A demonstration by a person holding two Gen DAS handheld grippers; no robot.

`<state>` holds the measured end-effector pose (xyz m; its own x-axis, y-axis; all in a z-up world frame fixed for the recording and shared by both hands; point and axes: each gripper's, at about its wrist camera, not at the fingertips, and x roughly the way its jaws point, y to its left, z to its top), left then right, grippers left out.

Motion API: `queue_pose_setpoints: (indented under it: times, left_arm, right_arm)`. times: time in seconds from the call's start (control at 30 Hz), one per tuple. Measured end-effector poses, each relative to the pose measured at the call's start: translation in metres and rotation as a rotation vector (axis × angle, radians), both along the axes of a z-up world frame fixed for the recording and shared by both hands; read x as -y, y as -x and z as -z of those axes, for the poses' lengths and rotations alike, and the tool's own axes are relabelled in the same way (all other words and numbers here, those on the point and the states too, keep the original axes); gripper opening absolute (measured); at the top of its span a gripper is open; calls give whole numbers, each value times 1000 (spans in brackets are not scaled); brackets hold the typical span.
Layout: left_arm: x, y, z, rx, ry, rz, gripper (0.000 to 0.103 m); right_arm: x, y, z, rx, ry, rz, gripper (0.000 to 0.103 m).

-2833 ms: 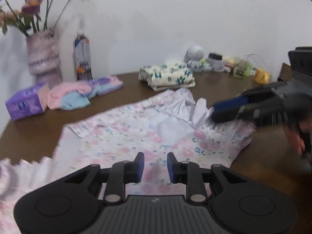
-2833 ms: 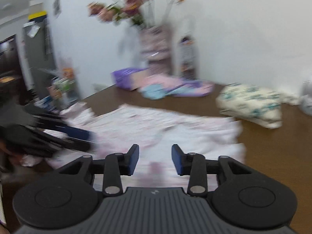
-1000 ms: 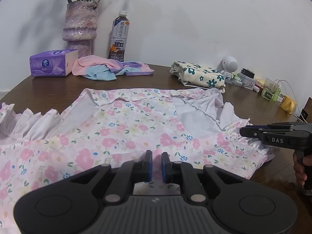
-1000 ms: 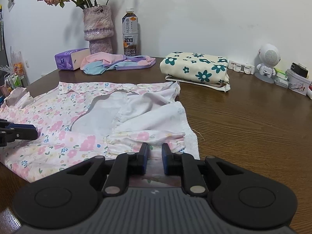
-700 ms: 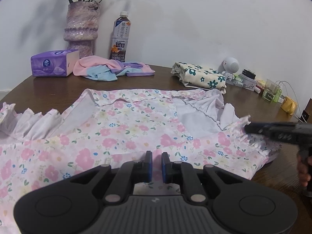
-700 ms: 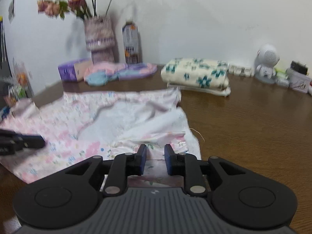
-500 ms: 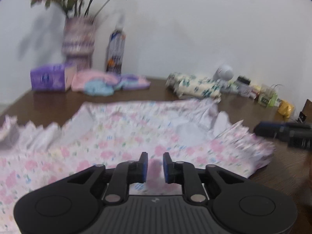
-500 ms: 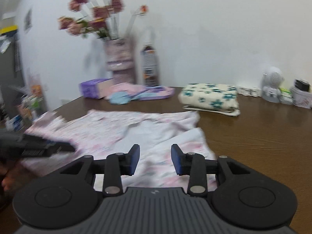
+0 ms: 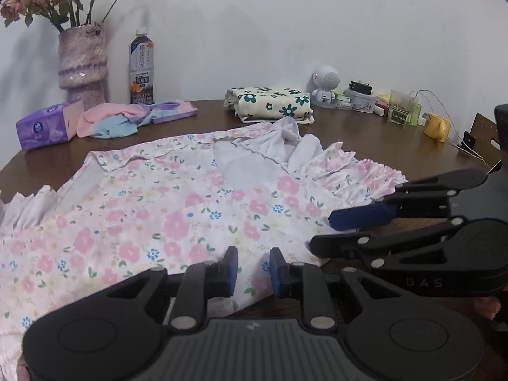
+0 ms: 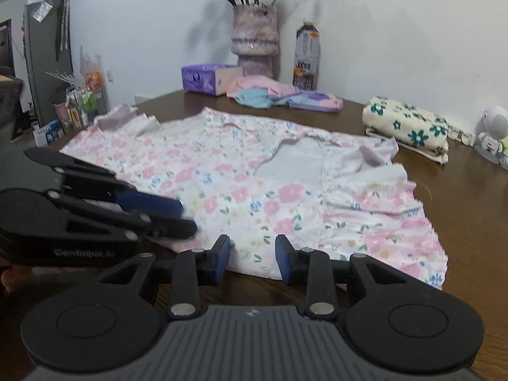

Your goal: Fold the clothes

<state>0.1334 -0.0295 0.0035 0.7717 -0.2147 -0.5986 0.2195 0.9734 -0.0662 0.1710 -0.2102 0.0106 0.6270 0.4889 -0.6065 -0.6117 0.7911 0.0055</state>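
I see one pink floral garment (image 9: 177, 209) spread flat across the brown table (image 9: 365, 133), its near hem just under both tools. My left gripper (image 9: 253, 268) has its two fingers parted with nothing between them; my right gripper (image 10: 252, 258) is parted a little wider, also empty. Along the wall I count one folded cream floral cloth (image 9: 270, 103), one pink-and-blue pile of clothes (image 9: 127, 119), one purple tissue box (image 9: 47, 123), one bottle (image 9: 142, 66) and one vase (image 9: 82, 63).
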Motion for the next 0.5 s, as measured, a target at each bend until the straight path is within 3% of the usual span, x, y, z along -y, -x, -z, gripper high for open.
queue_pose_setpoints:
  times: [0.37, 0.5]
  left_arm:
    - [-7, 3, 2, 3, 25, 8, 20]
    - [-10, 3, 2, 3, 36, 14, 19]
  right_arm:
    - [14, -4, 5, 9, 0, 25, 32]
    - [26, -4, 4, 25, 15, 24, 20]
